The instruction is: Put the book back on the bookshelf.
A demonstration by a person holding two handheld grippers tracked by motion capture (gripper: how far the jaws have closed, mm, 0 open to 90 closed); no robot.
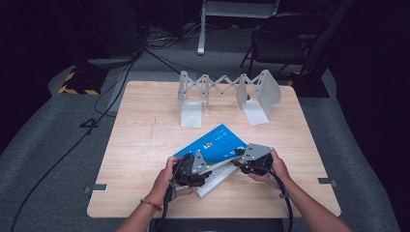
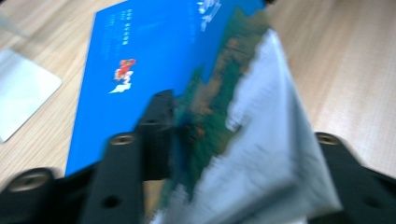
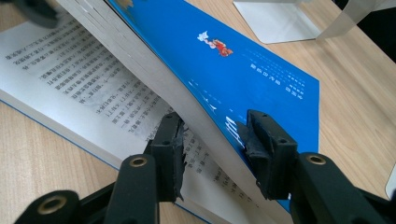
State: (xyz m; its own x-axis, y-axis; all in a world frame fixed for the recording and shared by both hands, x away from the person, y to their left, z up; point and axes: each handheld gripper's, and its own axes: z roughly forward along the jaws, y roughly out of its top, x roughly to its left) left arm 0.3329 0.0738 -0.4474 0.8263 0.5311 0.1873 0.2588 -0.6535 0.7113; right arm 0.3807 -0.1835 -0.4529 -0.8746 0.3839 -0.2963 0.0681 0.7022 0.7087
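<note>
- On the wooden table [image 1: 145,145], near its front edge, a blue-covered book [image 1: 215,142] lies partly open, its front part lifted off the printed pages below.
- At the book's near left end, the left gripper [image 1: 196,166] has the raised wad of pages [image 2: 261,140] between its jaws; its own view is blurred, so I cannot tell whether the pads press on the paper.
- From the right, the right gripper [image 1: 241,158] meets the book's front edge. In its own view one jaw sits under the lifted cover and leaves, over the printed page [image 3: 70,79], and the other rests against the blue cover [image 3: 243,70], so it is clamped on that lifted part of the book.
- Both of the person's hands come in from the bottom of the high view, the left wrist wearing an orange band [image 1: 151,204].
- Behind the book, toward the far edge, stands a white expanding bookend rack [image 1: 227,94] with a zig-zag bar joining two upright plates; it is empty and well apart from the book, with bare wood between.
- One flat foot plate [image 3: 275,21] of the rack shows near the book's far corner in the right gripper view.
- Beyond the table are grey floor, black cables [image 1: 96,111] and a dark chair [image 1: 285,36].
</note>
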